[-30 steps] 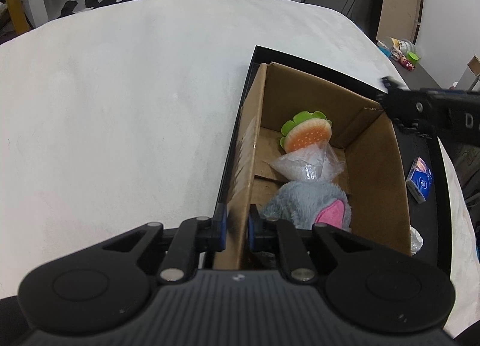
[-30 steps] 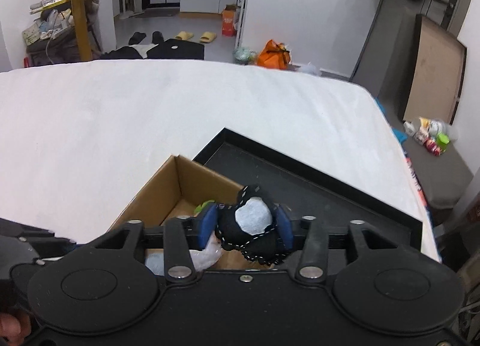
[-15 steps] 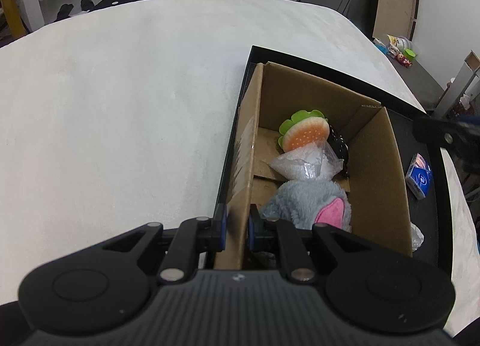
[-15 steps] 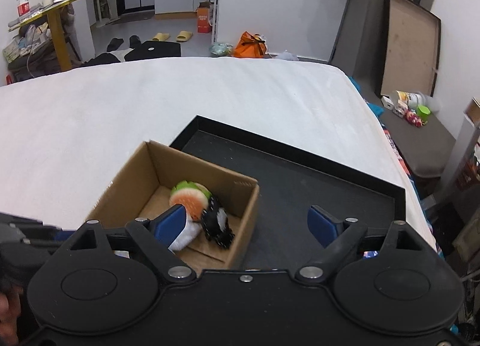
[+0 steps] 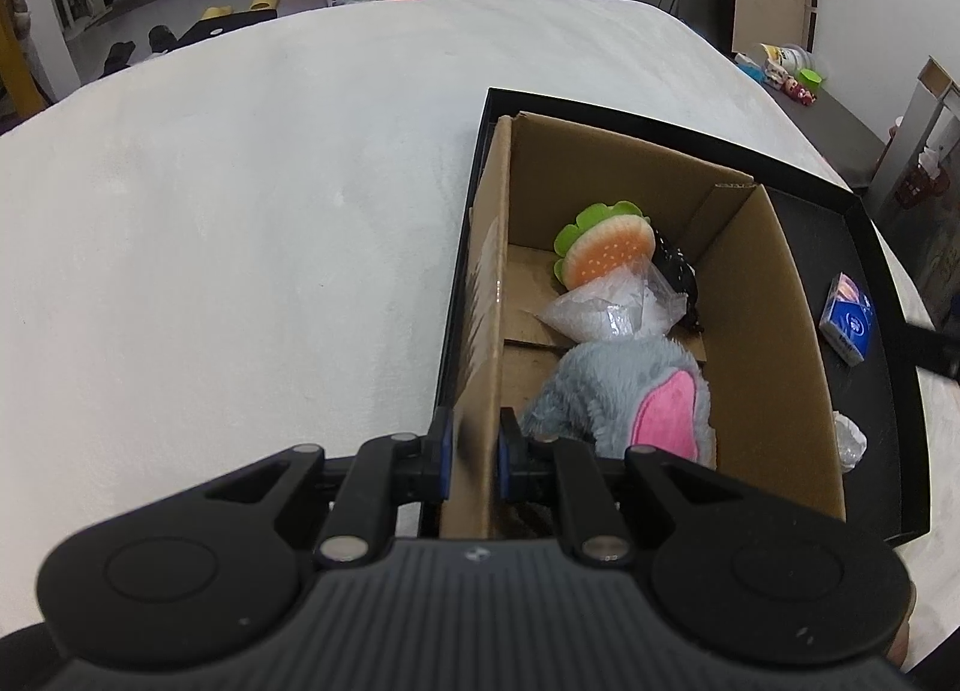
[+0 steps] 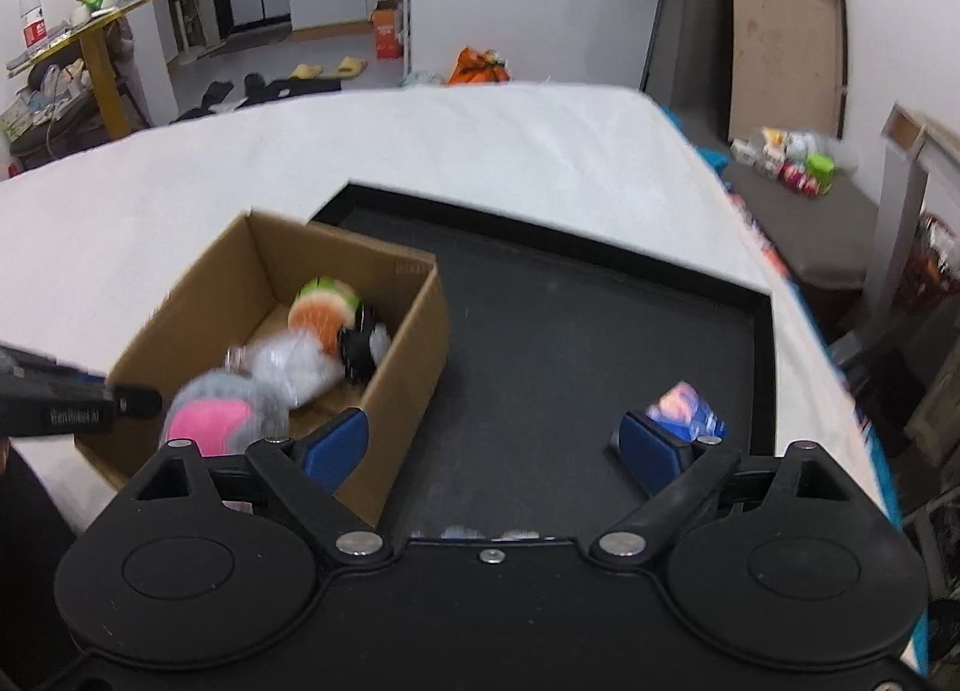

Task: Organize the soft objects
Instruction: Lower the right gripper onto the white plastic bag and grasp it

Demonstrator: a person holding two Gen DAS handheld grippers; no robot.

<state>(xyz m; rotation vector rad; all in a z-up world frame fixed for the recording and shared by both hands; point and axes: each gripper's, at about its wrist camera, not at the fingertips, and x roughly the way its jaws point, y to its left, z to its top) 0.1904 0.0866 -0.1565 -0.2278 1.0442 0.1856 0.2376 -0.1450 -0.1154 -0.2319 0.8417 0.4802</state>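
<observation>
A second ago the right tongs [image 6: 492, 445] pinched a black and white plush toy [image 6: 363, 346] above the cardboard box [image 5: 774, 343]; now that toy lies inside the box, at its far end beside the burger plush [image 5: 606, 256], and the tongs have just been opening, wide apart with nothing between the blue pads [image 6: 336, 442]. They now hang over the black tray [image 6: 570, 343] rather than the box.

The left tongs [image 5: 474, 457] are clamped on the near left wall of the box, one pad outside and one inside.

The left wrist view looks down into the box: the burger plush at the far end, a clear plastic bag of white stuffing [image 5: 606, 310] in the middle, a grey plush with a pink ear [image 5: 624, 391] nearest. There the black and white toy is only a dark sliver behind the burger and bag; the right wrist view shows its white patch plainly.

The right wrist view shows that the box sits in the tray's left part, its long axis running away from the camera, and that the tray rests on a white worktop [image 6: 240, 169]. A small blue packet [image 5: 846, 325] lies on the tray right of the box; its print is too small to read. The white lettering on the left tongs' body in the right wrist view is too blurred to make out.
</observation>
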